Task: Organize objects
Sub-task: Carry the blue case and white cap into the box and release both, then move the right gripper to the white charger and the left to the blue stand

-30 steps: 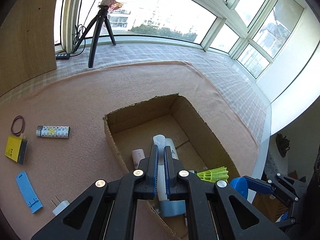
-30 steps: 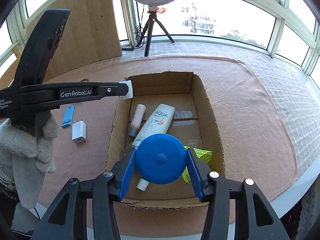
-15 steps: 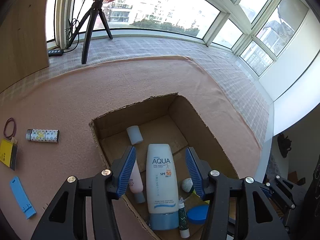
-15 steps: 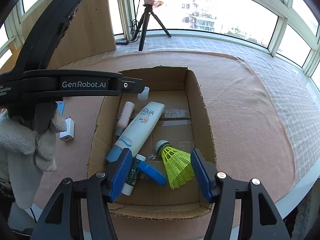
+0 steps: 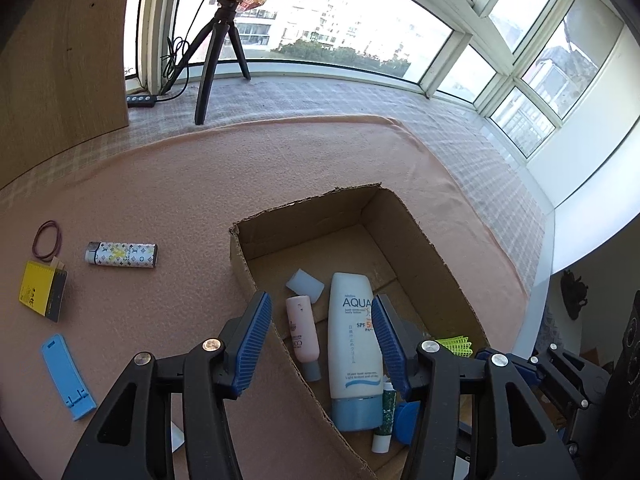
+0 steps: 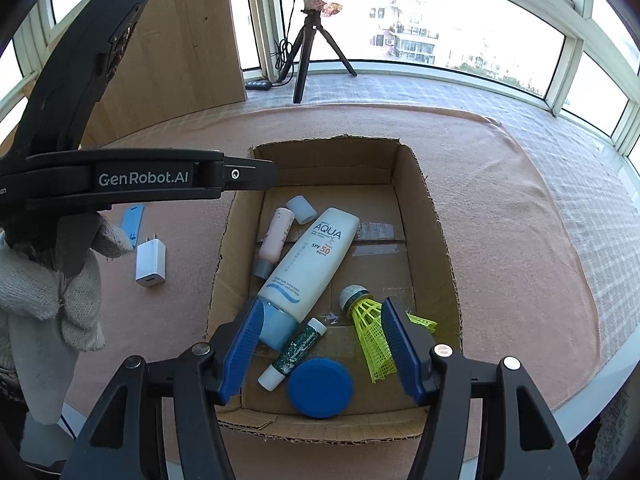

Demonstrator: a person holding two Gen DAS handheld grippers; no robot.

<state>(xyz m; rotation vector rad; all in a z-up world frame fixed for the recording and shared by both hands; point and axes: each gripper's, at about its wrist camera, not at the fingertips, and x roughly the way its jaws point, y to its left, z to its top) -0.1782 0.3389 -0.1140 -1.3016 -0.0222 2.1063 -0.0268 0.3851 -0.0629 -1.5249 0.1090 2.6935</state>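
Observation:
An open cardboard box sits on the pink cloth. Inside lie a white AQUA sunscreen tube, a pink tube, a small white cap, a green-and-white stick, a blue round lid and a yellow shuttlecock. My left gripper is open and empty above the box's left wall. My right gripper is open and empty above the box's near end.
Left of the box on the cloth lie a patterned lighter, a rubber band, a yellow-and-black box, a blue plastic stand and a white charger. A tripod stands at the back by the windows.
My left gripper opened and let the white cap fall into the box. My right gripper opened and dropped the blue round lid into the box. Both grippers drew back slightly.

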